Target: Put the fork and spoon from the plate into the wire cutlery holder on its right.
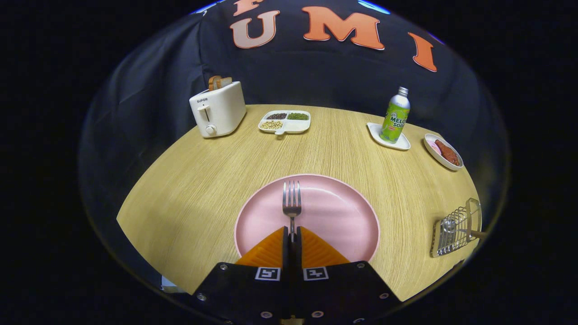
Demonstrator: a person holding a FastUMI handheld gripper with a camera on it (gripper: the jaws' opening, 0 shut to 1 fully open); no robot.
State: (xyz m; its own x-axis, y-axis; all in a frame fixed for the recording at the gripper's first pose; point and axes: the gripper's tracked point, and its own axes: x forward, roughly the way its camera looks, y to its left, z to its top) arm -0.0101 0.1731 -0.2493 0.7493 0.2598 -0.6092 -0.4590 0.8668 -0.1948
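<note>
A metal fork (291,201) lies over the pink plate (343,212), tines pointing away from me. My gripper (292,234) is shut on the fork's handle, both fingers pressed against it with almost no gap. The handle's end is hidden between the fingers. To the plate's right stands the wire cutlery holder (456,228) near the table's edge, with a spoon (449,225) lying in it, its bowl at the holder's left side.
A white toaster (218,109) with bread stands at the back left. A divided dish of beans (285,122) sits at the back middle. A green soda bottle (396,115) on a small white tray and a bowl of food (444,151) stand at the back right.
</note>
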